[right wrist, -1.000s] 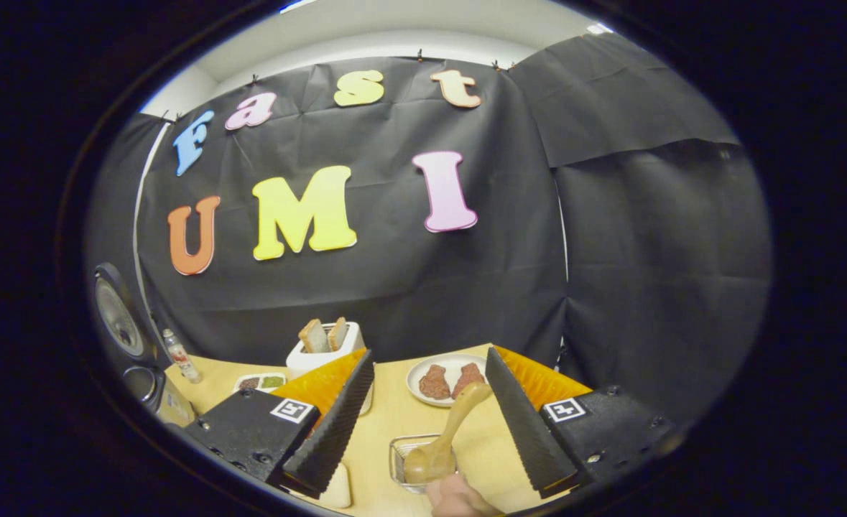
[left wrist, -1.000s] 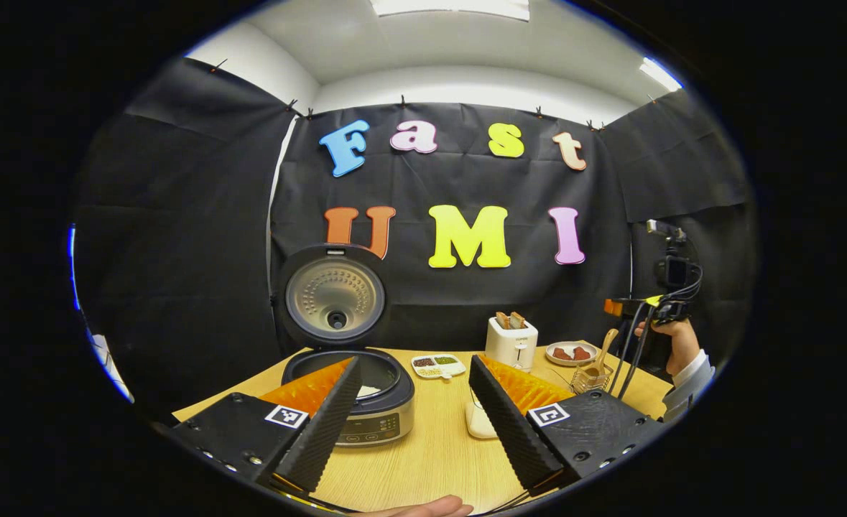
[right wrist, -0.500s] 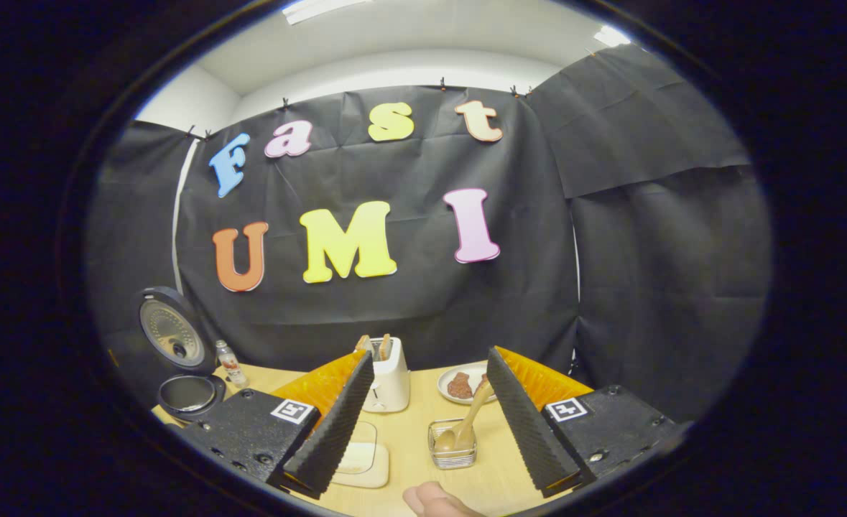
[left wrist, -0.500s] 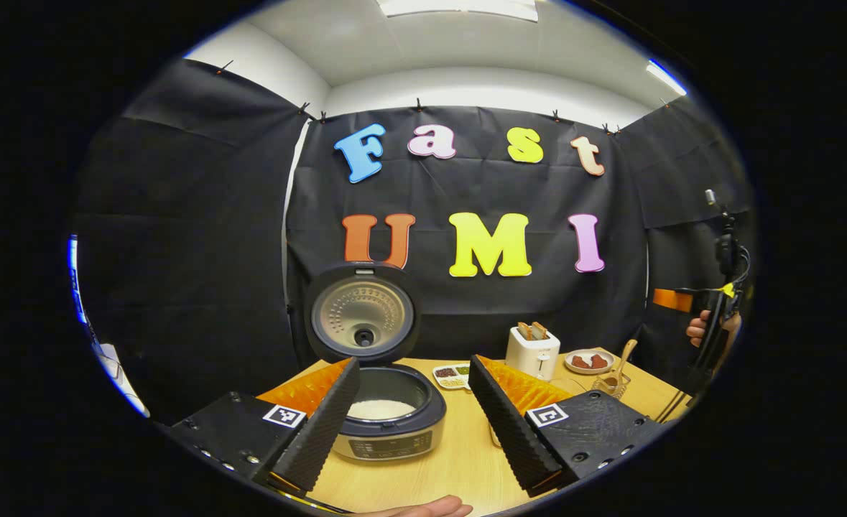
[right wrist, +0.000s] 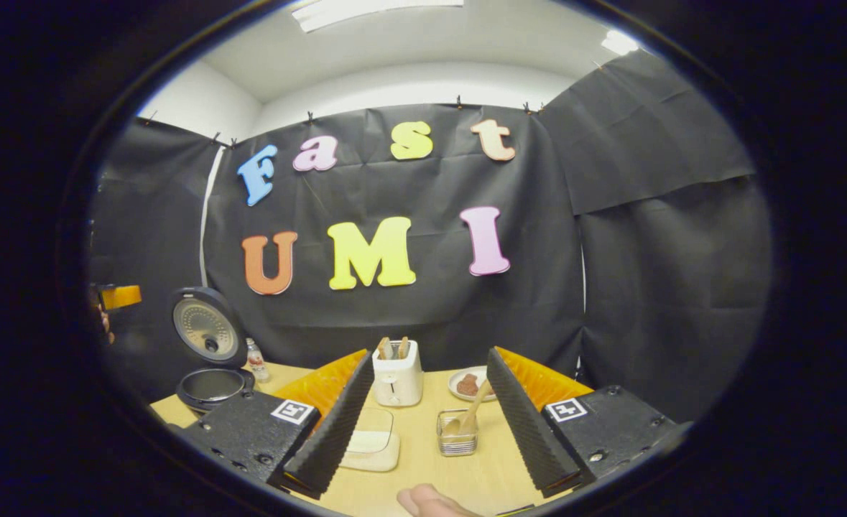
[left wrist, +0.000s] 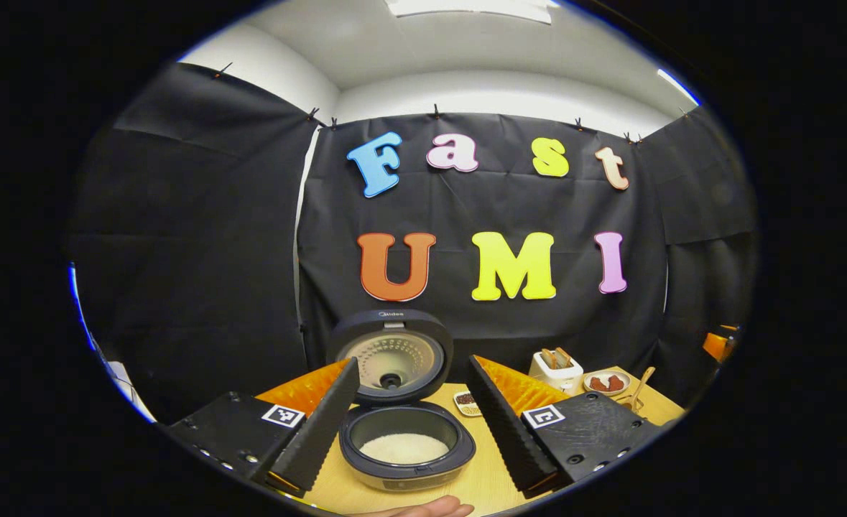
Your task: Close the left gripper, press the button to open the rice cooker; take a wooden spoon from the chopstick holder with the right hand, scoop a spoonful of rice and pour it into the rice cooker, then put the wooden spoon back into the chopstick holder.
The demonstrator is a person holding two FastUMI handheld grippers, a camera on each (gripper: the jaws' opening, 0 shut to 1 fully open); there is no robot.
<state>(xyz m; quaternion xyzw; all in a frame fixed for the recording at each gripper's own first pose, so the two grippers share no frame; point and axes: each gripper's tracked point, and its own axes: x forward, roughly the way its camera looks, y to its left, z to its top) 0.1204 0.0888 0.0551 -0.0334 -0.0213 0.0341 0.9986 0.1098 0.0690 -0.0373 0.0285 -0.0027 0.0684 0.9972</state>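
Observation:
The rice cooker (left wrist: 406,459) stands with its lid (left wrist: 393,355) up and white rice in the pot. My left gripper (left wrist: 414,361) hangs open above and in front of it, holding nothing. The wooden spoon (right wrist: 472,415) leans in the wire chopstick holder (right wrist: 457,435) on the table. My right gripper (right wrist: 430,353) is open and well back from the holder, with nothing between its fingers. A clear rice container (right wrist: 371,449) lies left of the holder. The cooker (right wrist: 211,388) also stands at the far left in the right gripper view.
A white toaster (right wrist: 396,375) with bread and a plate (right wrist: 466,385) of brown food stand at the back. A small bottle (right wrist: 256,359) is beside the cooker, a divided dish (left wrist: 466,403) behind it. The wooden table (right wrist: 423,474) ends near me, where a thumb (right wrist: 423,498) shows.
Both grippers have drawn back and up from the table, so everything looks smaller. The right gripper moved away from the spoon, which stays in the holder. Both stay open.

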